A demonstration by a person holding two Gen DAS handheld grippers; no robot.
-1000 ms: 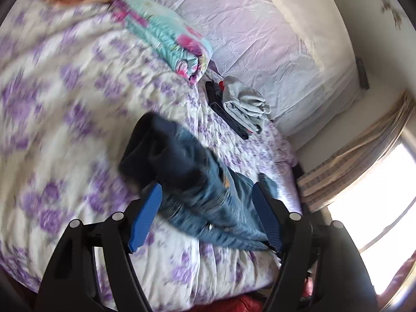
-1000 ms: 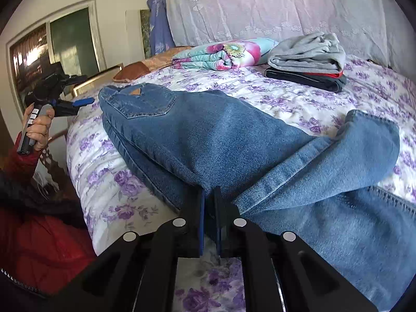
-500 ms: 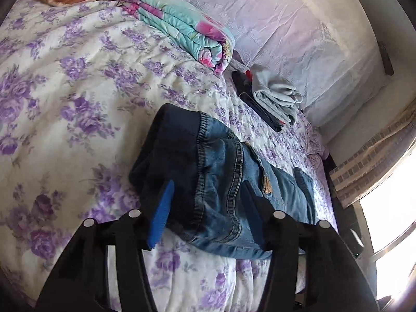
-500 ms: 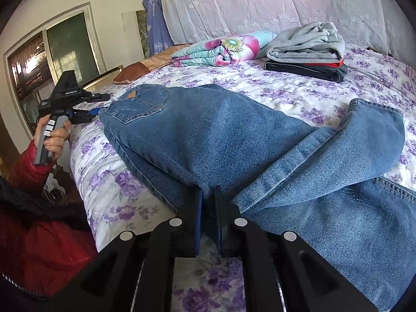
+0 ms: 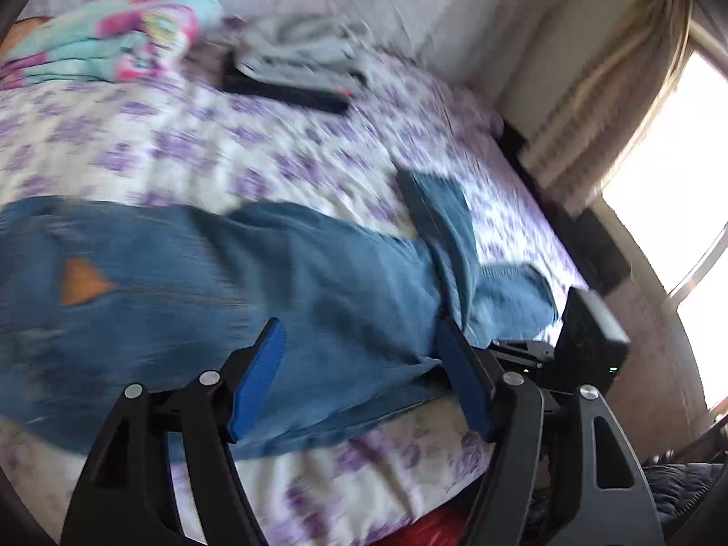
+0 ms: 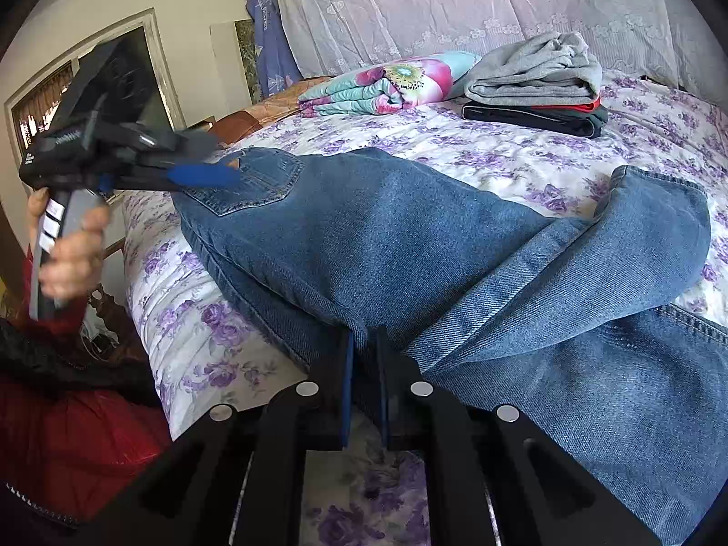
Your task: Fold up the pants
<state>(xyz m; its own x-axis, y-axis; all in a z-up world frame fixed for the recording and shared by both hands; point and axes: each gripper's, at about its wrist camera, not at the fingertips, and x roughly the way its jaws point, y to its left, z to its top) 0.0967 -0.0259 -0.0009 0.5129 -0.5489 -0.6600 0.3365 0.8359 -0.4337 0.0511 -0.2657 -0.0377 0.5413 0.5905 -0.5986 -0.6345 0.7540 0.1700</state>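
Lying across the floral bedspread (image 6: 523, 164), the jeans (image 6: 409, 245) are already folded lengthwise, with 1 leg end turned back near the far side. The right gripper (image 6: 364, 364) has its jaws nearly together, pinching the denim edge at the near side of the bed, and it has not moved. The left gripper (image 5: 359, 364) has changed most: half a second ago it stood over the waistband at the end of the jeans, and now it hangs over the middle of them, with the right gripper visible just beside it. Its jaws have just been opening and stand wide, with denim under them but not pressed. In my judgement the waistband was released and a new grasp is being sought for the next fold.
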